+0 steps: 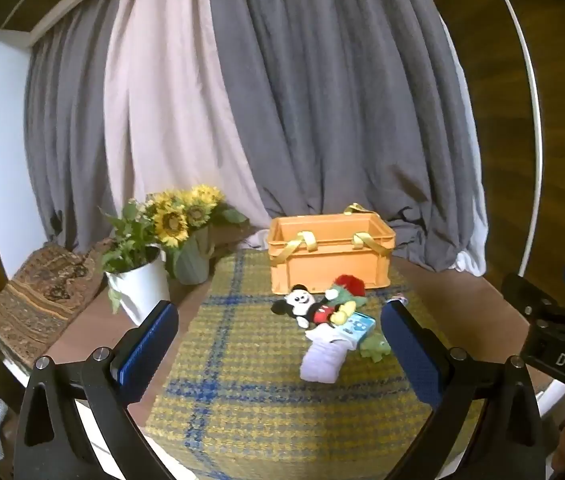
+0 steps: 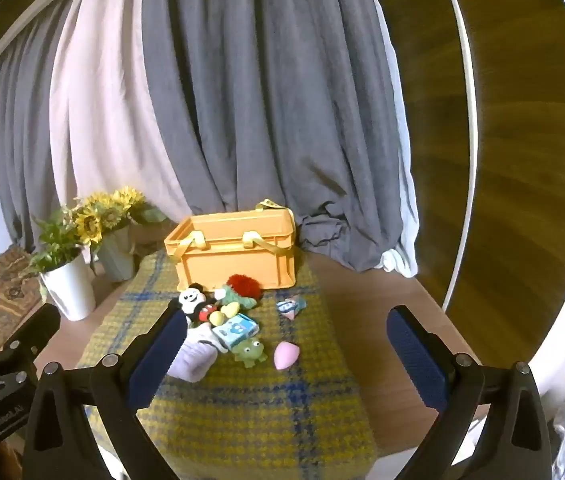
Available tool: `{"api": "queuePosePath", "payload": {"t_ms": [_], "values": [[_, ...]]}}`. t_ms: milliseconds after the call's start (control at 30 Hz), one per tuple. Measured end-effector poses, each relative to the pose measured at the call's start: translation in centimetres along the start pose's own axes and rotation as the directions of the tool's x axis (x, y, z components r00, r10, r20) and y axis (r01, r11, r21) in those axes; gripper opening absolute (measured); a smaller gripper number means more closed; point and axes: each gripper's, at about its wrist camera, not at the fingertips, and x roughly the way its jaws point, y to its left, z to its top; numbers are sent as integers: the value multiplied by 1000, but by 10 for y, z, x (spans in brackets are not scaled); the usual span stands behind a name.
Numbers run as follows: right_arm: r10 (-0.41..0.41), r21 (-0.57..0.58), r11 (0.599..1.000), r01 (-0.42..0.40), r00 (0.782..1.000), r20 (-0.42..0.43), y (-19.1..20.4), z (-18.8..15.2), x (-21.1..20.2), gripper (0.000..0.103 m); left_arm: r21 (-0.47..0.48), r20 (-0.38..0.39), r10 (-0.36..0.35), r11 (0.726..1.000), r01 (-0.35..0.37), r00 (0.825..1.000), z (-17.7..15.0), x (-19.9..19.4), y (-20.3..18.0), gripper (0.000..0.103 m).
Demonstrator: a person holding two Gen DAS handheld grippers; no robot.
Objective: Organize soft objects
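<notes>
The left claw (image 1: 280,344) is released, its two blue-padded fingers spread wide and holding nothing. The right claw (image 2: 286,354) is likewise released and empty. Both hang above the near part of a yellow-and-blue checked mat (image 2: 242,400) laid on the wooden counter (image 2: 362,300).

The soft objects lie in one cluster on the mat, just in front of the basket:
- one Mickey Mouse plush (image 2: 198,306), long axis running from far-left to near-right, head toward the far left;
- one red fuzzy ball (image 2: 244,284), touching a green plush (image 2: 238,299);
- one white sock (image 2: 194,358), long axis running toward the claws, open end toward the basket;
- one blue box (image 2: 236,330) resting on the sock;
- one green frog (image 2: 249,351);
- one pink drop-shaped sponge (image 2: 285,354), tip pointing near-left;
- one small multicoloured item (image 2: 291,306), apart to the right.

One orange basket (image 2: 238,246) with yellow handles stands open at the mat's far end. Two pots of sunflowers (image 2: 98,216) stand to its left, before grey and white curtains (image 2: 242,100).
</notes>
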Motion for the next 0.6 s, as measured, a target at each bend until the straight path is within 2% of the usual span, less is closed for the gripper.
{"api": "queuePosePath", "payload": {"t_ms": [100, 333, 367, 600], "values": [[-2, 31, 1000, 1, 1000, 23, -5, 2, -4, 101, 2, 25, -2, 1000, 2, 1000, -1, -2, 1, 103], [-11, 36, 999, 10, 1000, 25, -17, 1, -14, 101, 12, 42, 29, 999, -30, 999, 18, -16, 2, 103], [-5, 21, 1000, 5, 1000, 15, -12, 5, -10, 101, 23, 59, 33, 999, -34, 998, 13, -18, -2, 103], [-5, 23, 1000, 4, 1000, 22, -13, 4, -12, 101, 16, 54, 8, 1000, -9, 999, 16, -15, -6, 103]]}}
